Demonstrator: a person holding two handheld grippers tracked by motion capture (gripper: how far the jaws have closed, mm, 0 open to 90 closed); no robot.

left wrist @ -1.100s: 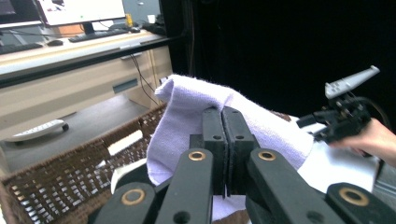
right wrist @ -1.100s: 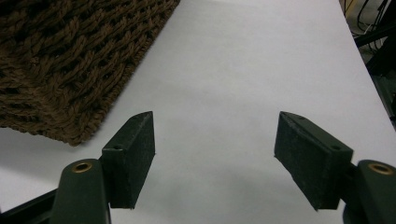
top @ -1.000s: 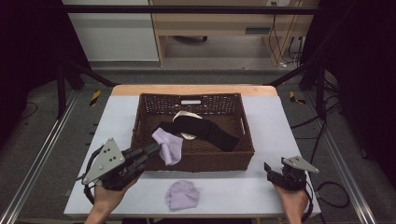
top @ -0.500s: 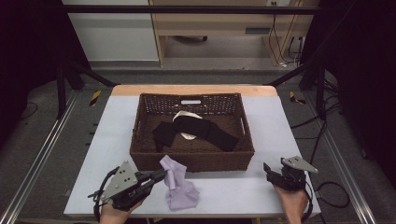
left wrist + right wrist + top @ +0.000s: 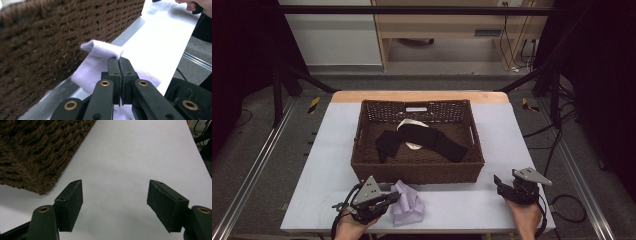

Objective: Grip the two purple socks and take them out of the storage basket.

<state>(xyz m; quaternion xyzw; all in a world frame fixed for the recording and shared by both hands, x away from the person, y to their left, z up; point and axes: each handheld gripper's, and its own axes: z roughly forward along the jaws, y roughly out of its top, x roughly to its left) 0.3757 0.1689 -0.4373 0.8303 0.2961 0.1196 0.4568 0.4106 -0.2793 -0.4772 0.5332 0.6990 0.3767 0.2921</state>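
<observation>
A lavender sock hangs from my left gripper, which is shut on it just above the table in front of the brown wicker basket. It rests against a second lavender sock lying on the white table. In the left gripper view the jaws of my left gripper pinch a fold of the lavender sock next to the basket wall. My right gripper stands open and empty at the front right; in its own view my right gripper faces bare table.
Inside the basket lie black socks over a white item. The basket corner sits to the left of my right gripper's jaws. The table's front edge runs just below both hands.
My left gripper carried the lavender sock from the basket's front rim down to the table, onto the other lavender sock. The right gripper has stayed in place.
</observation>
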